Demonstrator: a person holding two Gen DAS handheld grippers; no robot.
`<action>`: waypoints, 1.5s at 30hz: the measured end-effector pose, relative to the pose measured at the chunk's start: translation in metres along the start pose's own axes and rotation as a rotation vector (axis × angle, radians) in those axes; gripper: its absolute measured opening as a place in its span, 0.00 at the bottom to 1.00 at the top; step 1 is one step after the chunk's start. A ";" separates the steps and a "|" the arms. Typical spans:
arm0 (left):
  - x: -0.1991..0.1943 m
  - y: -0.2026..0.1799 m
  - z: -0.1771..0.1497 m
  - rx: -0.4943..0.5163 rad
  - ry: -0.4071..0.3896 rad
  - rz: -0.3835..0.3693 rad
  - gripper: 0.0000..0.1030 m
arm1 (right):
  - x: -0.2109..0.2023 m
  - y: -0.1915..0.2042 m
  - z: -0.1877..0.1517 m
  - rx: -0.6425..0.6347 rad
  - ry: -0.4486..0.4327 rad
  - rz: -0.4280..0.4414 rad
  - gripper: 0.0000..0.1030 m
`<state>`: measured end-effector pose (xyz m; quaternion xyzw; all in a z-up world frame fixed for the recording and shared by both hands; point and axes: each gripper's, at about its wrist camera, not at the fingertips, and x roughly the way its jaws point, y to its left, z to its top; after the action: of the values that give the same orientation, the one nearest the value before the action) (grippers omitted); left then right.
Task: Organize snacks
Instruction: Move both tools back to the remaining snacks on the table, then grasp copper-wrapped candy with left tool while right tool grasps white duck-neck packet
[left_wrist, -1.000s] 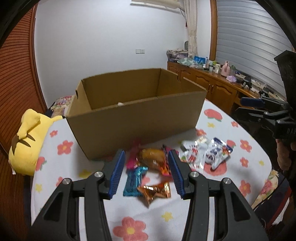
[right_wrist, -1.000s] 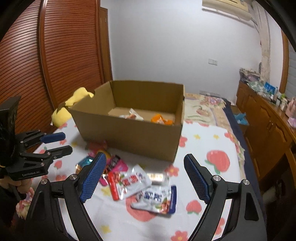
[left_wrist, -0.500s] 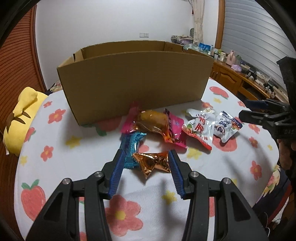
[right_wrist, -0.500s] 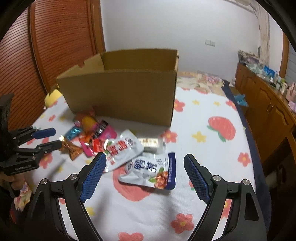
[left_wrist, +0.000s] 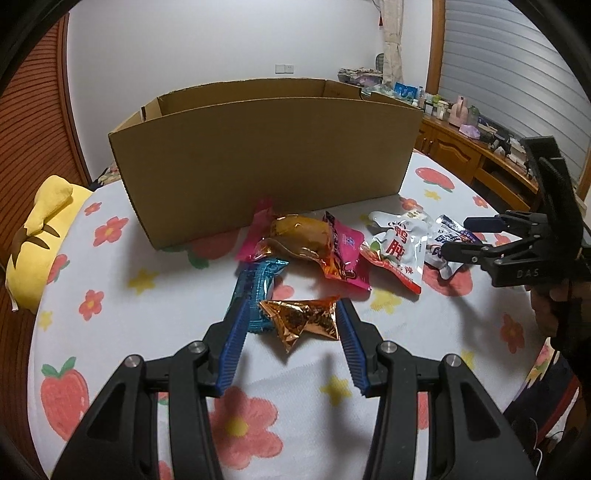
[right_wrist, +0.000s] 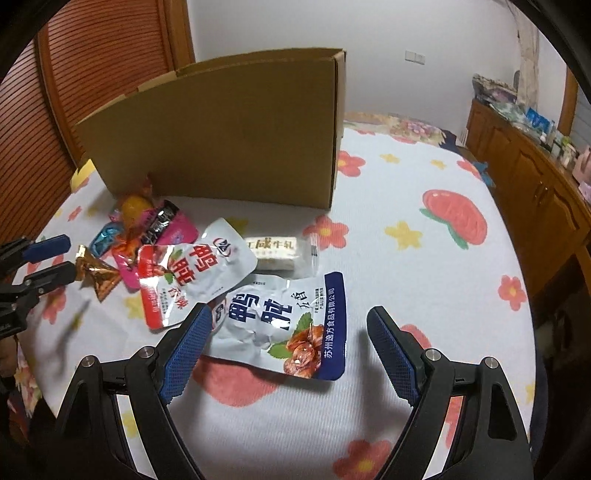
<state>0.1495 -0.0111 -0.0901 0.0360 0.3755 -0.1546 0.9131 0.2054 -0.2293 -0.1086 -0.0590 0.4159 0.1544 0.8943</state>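
meanwhile, the left gripper (left_wrist: 291, 314) sat low over the table (left_wrist: 110, 280), its jaws apart on either side of a copper foil snack (left_wrist: 304, 319); the right pad looked to be at the wrapper's edge, the left pad lay against a blue wrapped bar (left_wrist: 255, 291) just beside it, and whether either pad pressed on the foil could not be told. beyond these lay an orange packet (left_wrist: 299, 236) on a pink packet (left_wrist: 343, 251), close to the front wall of the cardboard box (left_wrist: 266, 158). the right gripper (right_wrist: 288, 328) hung with its jaws wide apart around a white and blue pouch (right_wrist: 288, 325), touching nothing on its right side. a white and red pouch (right_wrist: 188, 273) overlapped that pouch, and a pale nougat bar (right_wrist: 277, 251) lay just behind. a yellow plush toy (left_wrist: 40, 236) rested at the table's left edge.
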 end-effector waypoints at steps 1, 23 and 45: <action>0.000 -0.001 0.000 0.001 0.001 -0.001 0.47 | 0.002 0.000 0.000 -0.004 0.006 -0.004 0.85; 0.021 -0.016 0.001 0.077 0.046 0.021 0.39 | 0.016 0.006 -0.007 -0.047 0.017 -0.045 0.87; 0.019 -0.012 -0.019 0.042 0.053 0.000 0.27 | 0.017 0.006 -0.008 -0.047 0.016 -0.045 0.87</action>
<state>0.1461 -0.0238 -0.1166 0.0592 0.3962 -0.1617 0.9019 0.2077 -0.2221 -0.1263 -0.0907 0.4179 0.1435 0.8925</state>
